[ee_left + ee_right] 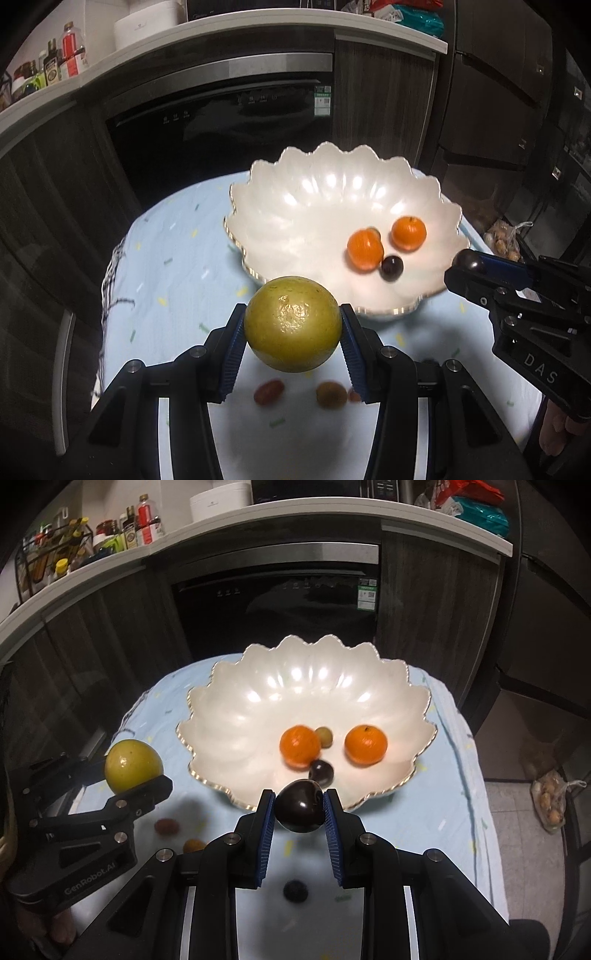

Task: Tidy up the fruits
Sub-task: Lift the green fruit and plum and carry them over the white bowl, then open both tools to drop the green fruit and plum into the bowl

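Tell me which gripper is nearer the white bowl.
Right. The right gripper, holding a dark plum, is at the white bowl's near rim; the left gripper, holding a green fruit, sits slightly back.

The right gripper [466,266] body, lower right of frame, reads "DAS". The left gripper [135,771] body, lower left of frame, reads "GenRobot.AI".

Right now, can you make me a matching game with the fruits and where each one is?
Things:
1. big round yellow-green fruit
2. shiny dark purple plum
3. two orange tangerines
4. small reddish fruit

Places:
A. lying on the light blue tablecloth
B. inside the white scalloped bowl
C. held in the left gripper
D. held in the right gripper

Pairs: 1-C, 2-D, 3-B, 4-A
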`<state>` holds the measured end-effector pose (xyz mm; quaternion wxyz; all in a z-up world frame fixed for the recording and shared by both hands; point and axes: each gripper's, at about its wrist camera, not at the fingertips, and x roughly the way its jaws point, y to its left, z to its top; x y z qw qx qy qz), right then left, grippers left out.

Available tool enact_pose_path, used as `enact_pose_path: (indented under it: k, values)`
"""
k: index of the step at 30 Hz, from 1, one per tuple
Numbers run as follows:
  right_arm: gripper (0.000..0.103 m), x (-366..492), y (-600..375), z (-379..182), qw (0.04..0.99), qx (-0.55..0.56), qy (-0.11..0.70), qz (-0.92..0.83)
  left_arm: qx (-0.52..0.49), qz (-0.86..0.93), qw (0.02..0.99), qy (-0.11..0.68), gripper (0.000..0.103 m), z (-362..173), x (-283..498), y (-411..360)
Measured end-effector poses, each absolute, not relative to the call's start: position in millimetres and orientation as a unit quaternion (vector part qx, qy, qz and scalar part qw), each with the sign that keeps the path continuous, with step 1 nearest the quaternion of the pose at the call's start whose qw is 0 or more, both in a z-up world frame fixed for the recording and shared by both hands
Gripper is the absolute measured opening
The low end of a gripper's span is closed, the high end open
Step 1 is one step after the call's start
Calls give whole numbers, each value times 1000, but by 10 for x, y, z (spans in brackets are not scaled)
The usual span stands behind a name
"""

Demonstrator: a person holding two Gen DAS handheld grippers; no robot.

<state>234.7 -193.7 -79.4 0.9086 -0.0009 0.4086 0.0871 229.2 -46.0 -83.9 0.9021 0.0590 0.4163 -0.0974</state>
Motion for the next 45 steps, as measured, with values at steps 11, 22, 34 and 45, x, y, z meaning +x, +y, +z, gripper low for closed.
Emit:
enact_pose_path:
  k: [11,22,34,45]
  values:
    - [28,2601,-2084,-673,916,6,398,54,66,-108,907,401,48,-711,2661,-533]
    - [28,2813,-2183,-721,912,11,409,33,69,-103,905,406,48,-756,2967,-559]
    - [28,3037,-2221,-857,903,15,428,28,67,-102,898,423,48,-903,3185,-575]
    - [44,3085,-2173,-849,904,4,426,25,45,-96,895,433,68,-937,3229,-556]
